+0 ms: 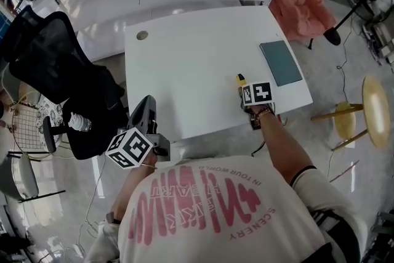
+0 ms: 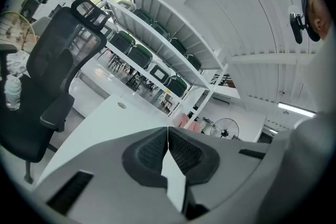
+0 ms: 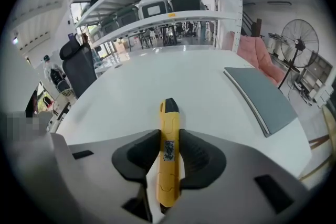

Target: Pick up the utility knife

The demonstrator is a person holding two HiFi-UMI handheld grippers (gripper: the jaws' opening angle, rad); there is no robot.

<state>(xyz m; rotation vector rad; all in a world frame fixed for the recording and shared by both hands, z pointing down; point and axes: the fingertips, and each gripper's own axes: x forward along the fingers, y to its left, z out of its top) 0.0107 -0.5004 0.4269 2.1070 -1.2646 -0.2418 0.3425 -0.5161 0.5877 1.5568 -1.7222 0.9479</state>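
A yellow utility knife (image 3: 169, 152) with a black tip lies lengthwise between the pads of my right gripper (image 3: 169, 157), which is shut on it. In the head view the knife's tip (image 1: 240, 79) pokes out beyond the right gripper (image 1: 245, 90) near the front right of the white table (image 1: 197, 64). My left gripper (image 2: 168, 150) is shut with nothing between its pads. It hovers off the table's front left corner in the head view (image 1: 145, 113), pointing roughly level toward the shelves.
A grey-green flat pad (image 1: 281, 62) lies on the table's right side, also in the right gripper view (image 3: 262, 99). A black office chair (image 1: 55, 64) stands left of the table. White shelving (image 3: 157, 13) runs behind; a fan (image 3: 299, 39) stands at the right.
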